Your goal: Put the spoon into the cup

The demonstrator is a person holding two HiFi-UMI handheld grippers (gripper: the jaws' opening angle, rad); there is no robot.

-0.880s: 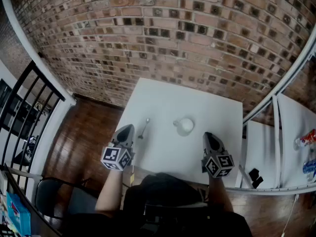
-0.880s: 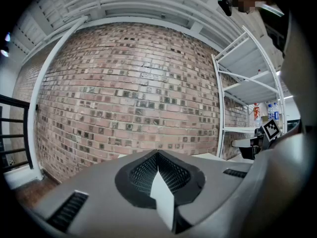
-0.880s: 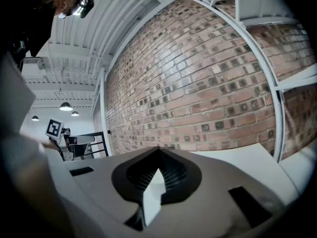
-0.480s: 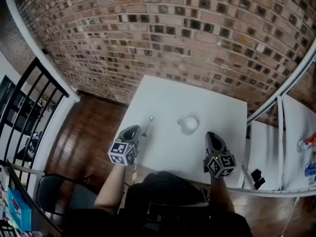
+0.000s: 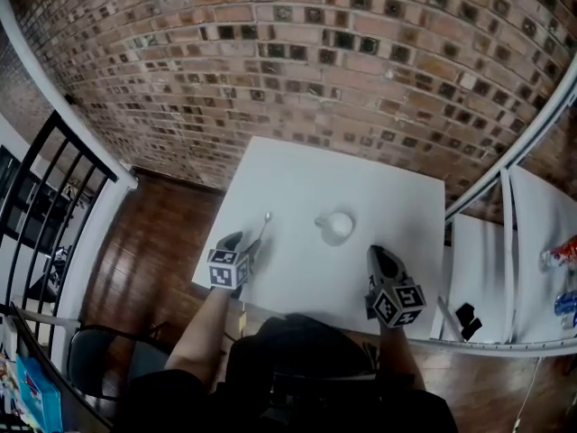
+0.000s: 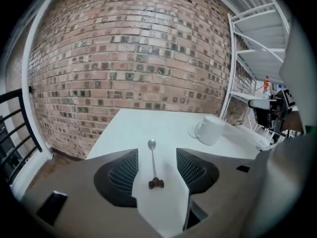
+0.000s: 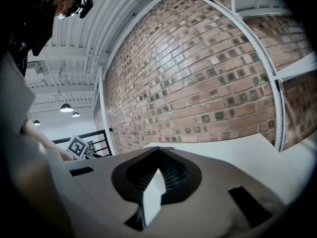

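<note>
Spoon (image 6: 152,161) count first: just the one, lying flat on the white bench (image 5: 361,188) left of centre in the head view, its bowl pointing away toward the brick wall (image 5: 297,70) and its dark knobbed handle end nearest the person. One white cup (image 5: 338,226) sits to the right of it, handle turned toward the spoon, with plain bench top between the two. Two tongs are out. The left tongs (image 6: 157,157) gape as wide as they go, one jaw on either side of the spoon's handle, neither pad touching it. The right tongs (image 7: 158,157), lower right of the head view near the bench's front edge and well apart from the cup, are closed at the tips with nothing in them. A black railing (image 5: 54,197) runs down the left edge, a white shelf rack (image 5: 505,197) stands at the right, and one dark chair (image 5: 99,359) sits at lower left.
</note>
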